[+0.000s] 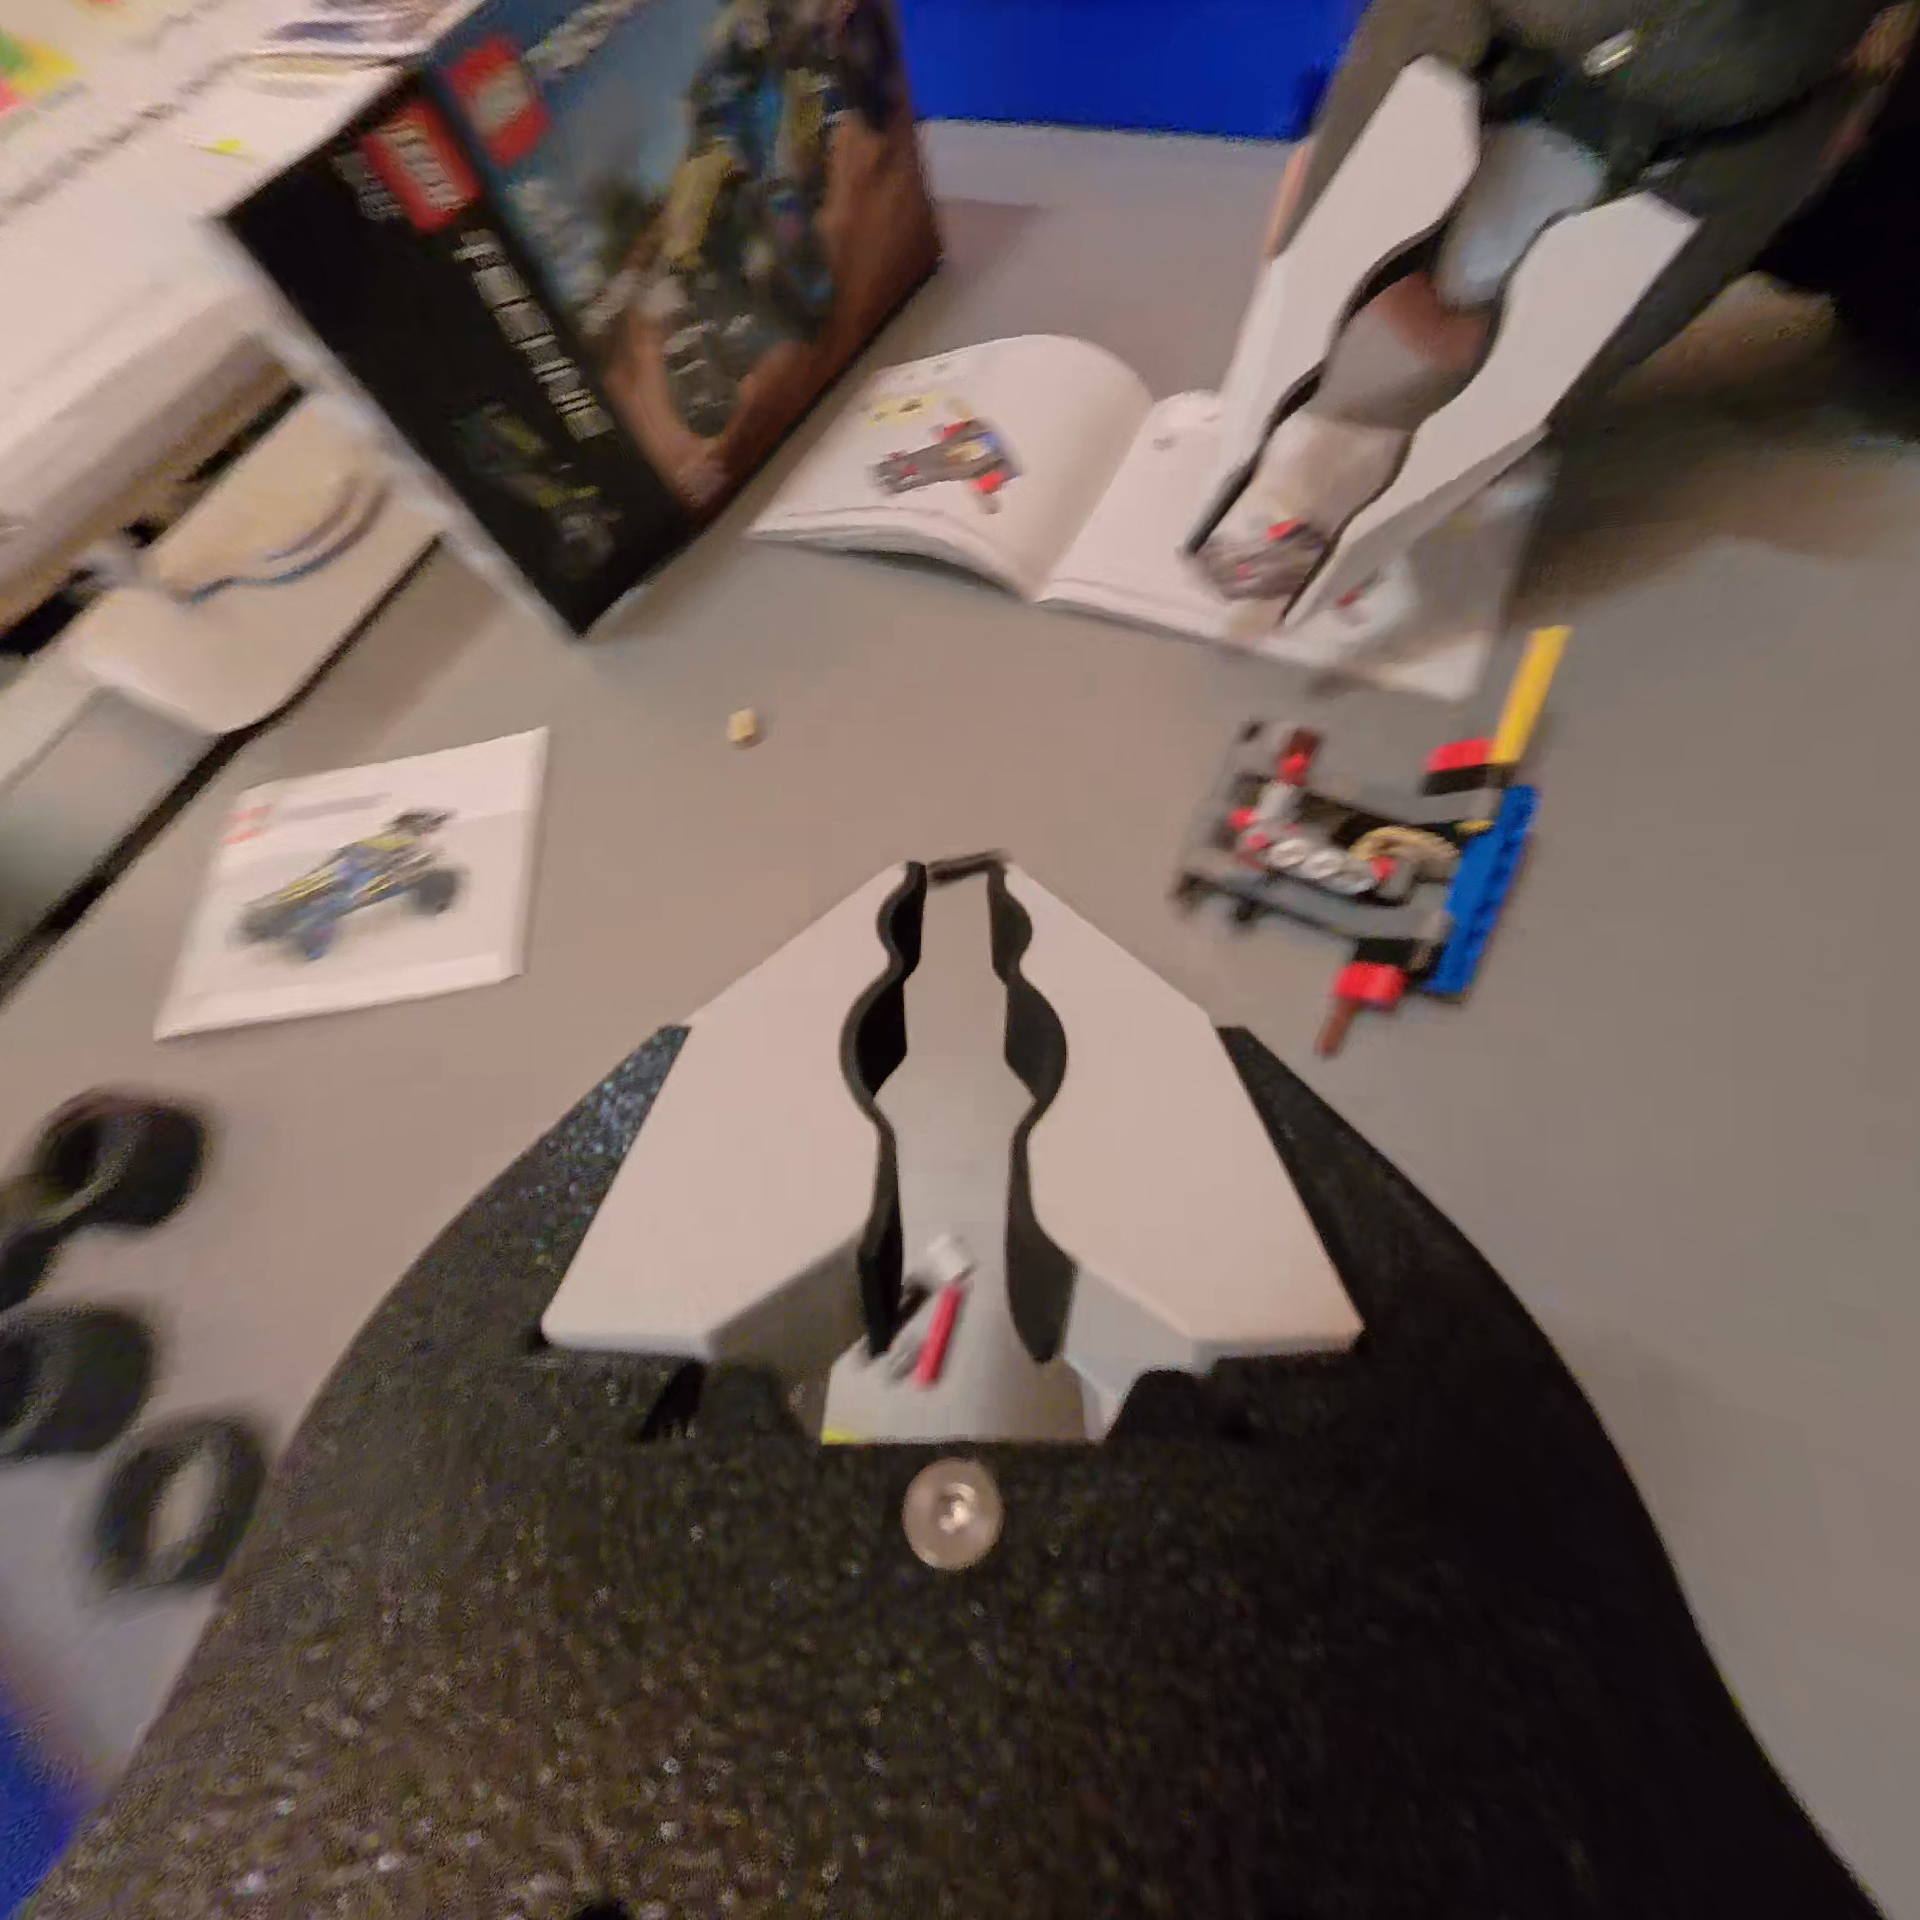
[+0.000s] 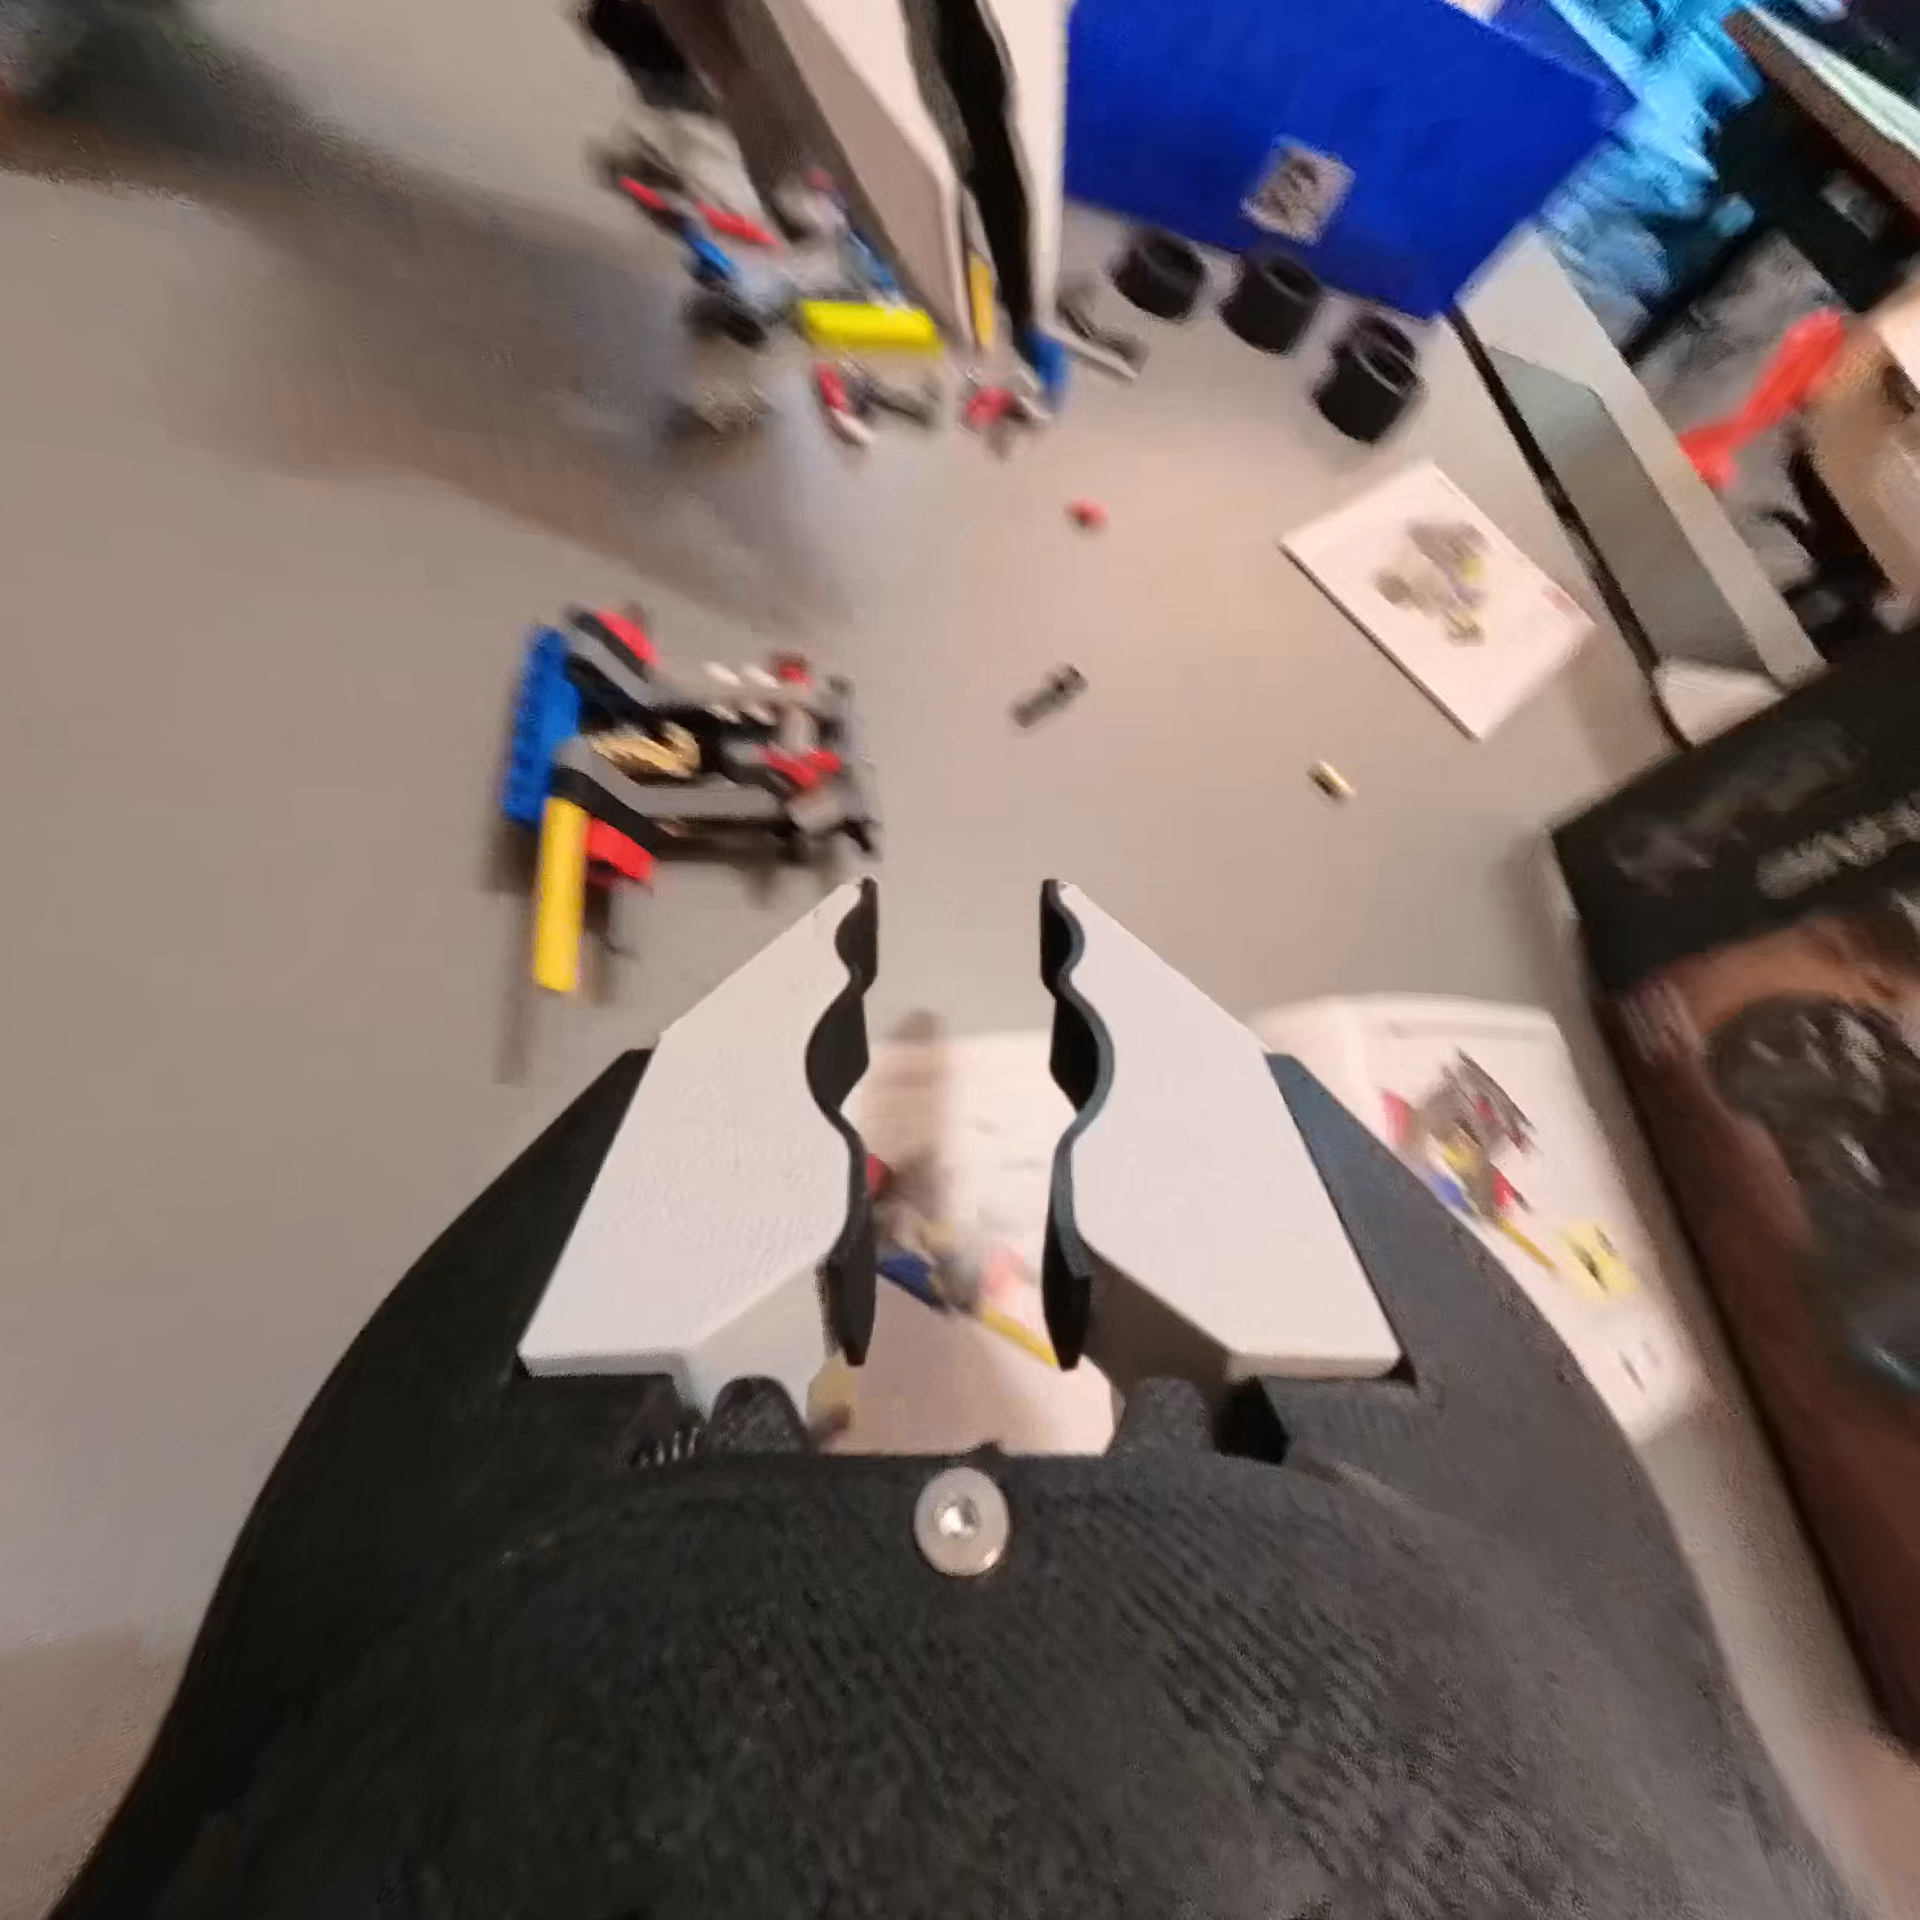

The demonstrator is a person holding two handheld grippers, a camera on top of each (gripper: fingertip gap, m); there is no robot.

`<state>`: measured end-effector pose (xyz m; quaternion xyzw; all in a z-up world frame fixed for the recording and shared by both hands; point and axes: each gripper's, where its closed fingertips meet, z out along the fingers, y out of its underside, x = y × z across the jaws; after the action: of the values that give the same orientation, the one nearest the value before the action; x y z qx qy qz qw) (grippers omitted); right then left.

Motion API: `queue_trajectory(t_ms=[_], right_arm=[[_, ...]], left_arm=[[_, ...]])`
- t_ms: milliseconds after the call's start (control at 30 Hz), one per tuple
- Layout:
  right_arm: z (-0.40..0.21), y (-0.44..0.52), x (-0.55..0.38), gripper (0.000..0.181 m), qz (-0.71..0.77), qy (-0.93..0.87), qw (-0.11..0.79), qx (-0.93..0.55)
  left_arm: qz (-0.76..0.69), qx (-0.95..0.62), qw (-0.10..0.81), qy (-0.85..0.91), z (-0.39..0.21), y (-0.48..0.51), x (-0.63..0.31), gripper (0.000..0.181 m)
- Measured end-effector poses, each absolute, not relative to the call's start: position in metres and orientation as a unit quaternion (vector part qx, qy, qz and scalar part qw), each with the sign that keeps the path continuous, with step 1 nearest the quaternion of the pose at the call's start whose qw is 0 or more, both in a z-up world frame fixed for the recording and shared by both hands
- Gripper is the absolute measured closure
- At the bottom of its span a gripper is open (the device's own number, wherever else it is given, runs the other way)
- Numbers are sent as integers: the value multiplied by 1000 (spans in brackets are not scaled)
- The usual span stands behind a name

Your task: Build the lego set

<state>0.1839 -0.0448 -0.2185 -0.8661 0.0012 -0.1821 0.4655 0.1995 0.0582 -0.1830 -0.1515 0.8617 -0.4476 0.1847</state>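
The left gripper (image 1: pixel 961 868) pinched what seemed a small black pin; the chassis (image 1: pixel 1361 862) lay right of it, long axis slanting away. The right gripper (image 2: pixel 958 894) hung open and empty, chassis to its left.

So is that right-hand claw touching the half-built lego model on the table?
Apart. In the right wrist view, bare grey table shows between the open right gripper and the half-built model, which sits ahead and to its left.

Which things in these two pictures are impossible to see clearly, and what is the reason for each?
- Left wrist view: the small black piece at the left gripper tips is blurred and mostly hidden by the fingers; its shape is unclear.
- Left wrist view: the open instruction booklet is partly covered by the right gripper.
- Right wrist view: the loose parts pile is too blurred to identify.
- Right wrist view: the box is cut by the right edge.
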Motion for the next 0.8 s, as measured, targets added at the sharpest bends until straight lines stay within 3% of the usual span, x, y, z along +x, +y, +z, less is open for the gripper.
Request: queue_trajectory(t_ms=[33, 167, 367, 533, 800], right_arm=[[-224, -57, 198, 157, -209, 29, 439, -874], [-251, -98, 224, 164, -247, 87, 343, -902], [-252, -101, 224, 172, -240, 84, 360, -898], [-252, -107, 228, 172, -264, 71, 349, -896], [-234, -96, 218, 166, -263, 35, 408, -873]], left_arm=[[-430, -168, 211, 862, -178, 74, 209, 172], [-407, -243, 266, 839, -160, 134, 228, 172], [-428, -313, 241, 813, -170, 178, 213, 173], [-382, -167, 144, 897, -213, 141, 153, 164], [-299, -60, 159, 939, -245, 135, 162, 160]])
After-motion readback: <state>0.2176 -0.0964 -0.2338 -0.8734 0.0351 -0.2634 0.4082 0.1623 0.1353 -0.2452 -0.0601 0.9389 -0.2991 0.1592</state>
